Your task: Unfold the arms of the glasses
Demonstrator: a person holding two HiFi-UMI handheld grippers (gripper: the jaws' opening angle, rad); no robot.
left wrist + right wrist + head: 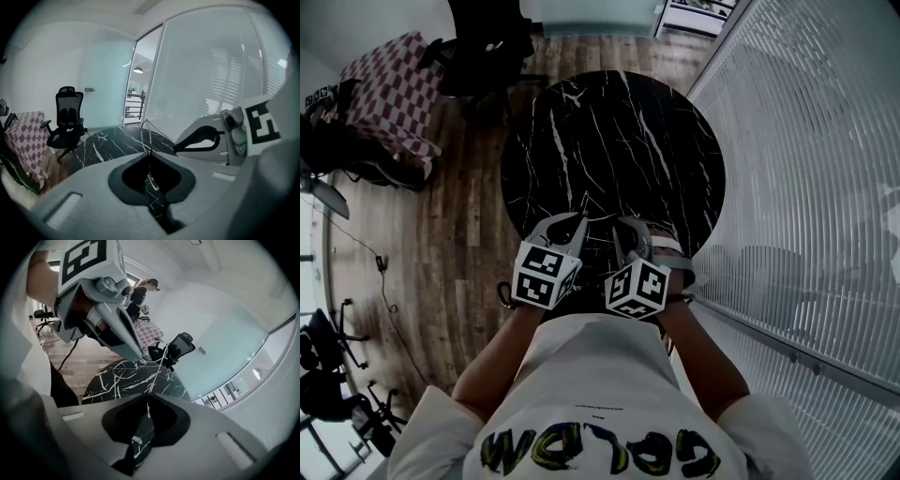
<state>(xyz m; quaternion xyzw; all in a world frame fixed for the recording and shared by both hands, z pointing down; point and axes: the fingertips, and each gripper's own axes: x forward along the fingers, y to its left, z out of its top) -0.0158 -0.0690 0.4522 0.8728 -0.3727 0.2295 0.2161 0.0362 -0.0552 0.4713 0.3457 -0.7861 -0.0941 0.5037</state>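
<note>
The right gripper (pixel 148 396) is pinched narrow on a thin wire arm of the glasses (pixel 158 364). The left gripper (pixel 150 153) is likewise clamped on their wire. The glasses hang between both, above the table's (pixel 619 141) near edge. Unfolding appears begun, not complete.

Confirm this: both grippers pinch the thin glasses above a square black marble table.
Not quite. The table is round, not square; the head view shows it. The left gripper and right gripper do both pinch the glasses above black marble.
</note>
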